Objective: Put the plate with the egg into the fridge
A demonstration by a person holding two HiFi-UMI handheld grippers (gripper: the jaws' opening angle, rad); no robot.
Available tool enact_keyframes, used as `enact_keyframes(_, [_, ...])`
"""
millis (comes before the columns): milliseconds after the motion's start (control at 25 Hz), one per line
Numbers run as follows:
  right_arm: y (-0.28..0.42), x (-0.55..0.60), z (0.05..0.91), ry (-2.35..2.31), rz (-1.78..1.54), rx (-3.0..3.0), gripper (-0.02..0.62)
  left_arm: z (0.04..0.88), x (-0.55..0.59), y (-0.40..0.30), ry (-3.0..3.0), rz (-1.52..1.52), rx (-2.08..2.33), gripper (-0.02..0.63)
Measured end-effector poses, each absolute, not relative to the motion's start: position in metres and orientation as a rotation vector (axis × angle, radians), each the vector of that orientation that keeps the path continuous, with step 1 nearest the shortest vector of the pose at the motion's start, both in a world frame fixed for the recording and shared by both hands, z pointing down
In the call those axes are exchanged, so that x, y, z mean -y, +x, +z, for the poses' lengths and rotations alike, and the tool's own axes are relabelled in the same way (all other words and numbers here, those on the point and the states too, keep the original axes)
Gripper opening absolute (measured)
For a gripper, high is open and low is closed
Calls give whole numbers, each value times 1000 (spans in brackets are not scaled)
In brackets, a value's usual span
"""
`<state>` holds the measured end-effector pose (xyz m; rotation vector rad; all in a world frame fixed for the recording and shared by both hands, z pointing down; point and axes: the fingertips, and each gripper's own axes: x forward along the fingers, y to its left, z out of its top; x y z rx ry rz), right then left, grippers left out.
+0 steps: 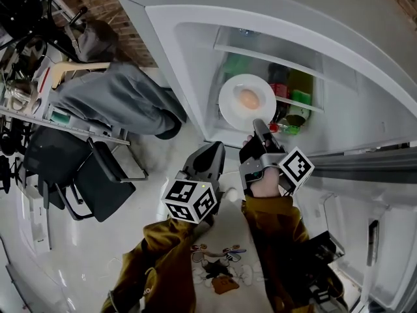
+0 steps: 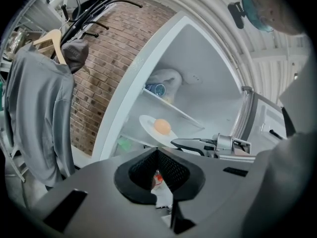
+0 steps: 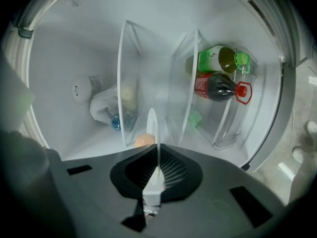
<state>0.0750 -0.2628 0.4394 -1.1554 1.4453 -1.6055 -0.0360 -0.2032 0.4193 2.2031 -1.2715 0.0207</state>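
Note:
A white plate with a brown egg on it hangs level in the open fridge, just in front of the shelves. My right gripper is shut on the plate's near rim. In the right gripper view the plate shows edge-on between the jaws, with the egg to its left. My left gripper is below and left of the plate, shut and holding nothing. The left gripper view shows the plate, the egg and the right gripper.
Inside the fridge are glass shelves, a green bottle, a dark red-capped bottle and a white bag. The fridge door stands open at the right. A grey garment on a hanger and a black chair are at the left.

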Motion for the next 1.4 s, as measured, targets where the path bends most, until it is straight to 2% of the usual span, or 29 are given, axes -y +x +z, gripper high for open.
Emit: enact_keyframes(1400, [77,325,477,-1175,-1664,-1398,15,440,235,-20,2189,98,1344,8])
